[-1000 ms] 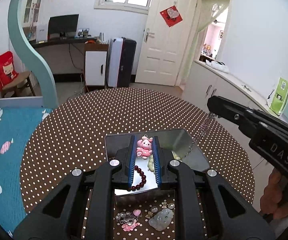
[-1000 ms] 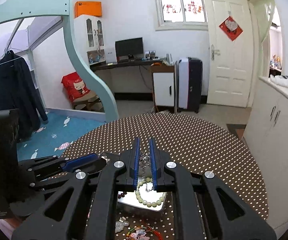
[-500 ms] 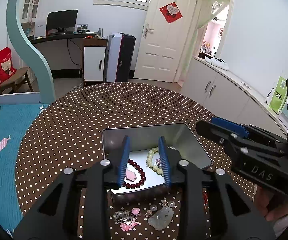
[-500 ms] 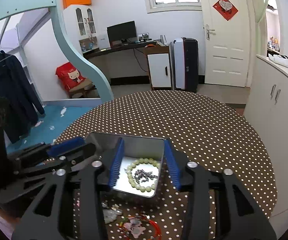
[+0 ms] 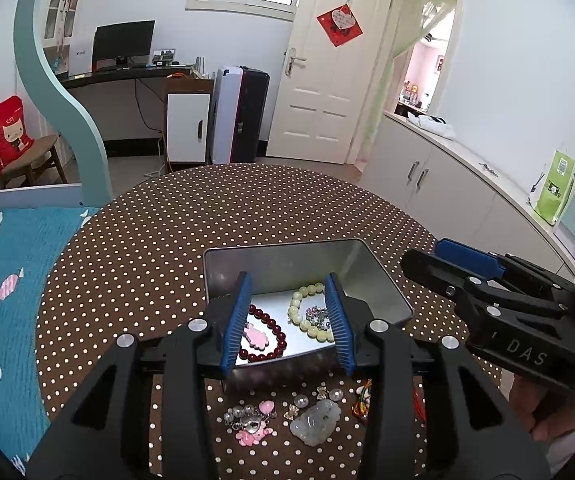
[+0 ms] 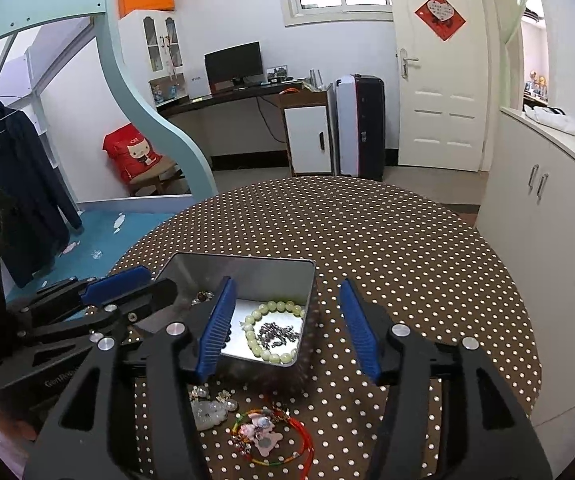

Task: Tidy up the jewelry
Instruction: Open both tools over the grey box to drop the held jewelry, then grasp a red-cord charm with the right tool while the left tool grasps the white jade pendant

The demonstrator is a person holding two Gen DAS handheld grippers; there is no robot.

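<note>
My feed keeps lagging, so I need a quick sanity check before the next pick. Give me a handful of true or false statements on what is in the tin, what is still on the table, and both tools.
1. The dark red bead bracelet lies inside the metal tin. True.
2. The left tool is shut on the pink charm. False: its jaws are open and the charm lies in the tin.
3. The pale green bead bracelet is on the tablecloth. False: it is in the tin.
4. The jade pendant sits on the tablecloth, outside the tin. True.
5. The right tool is open and empty. True.
</note>
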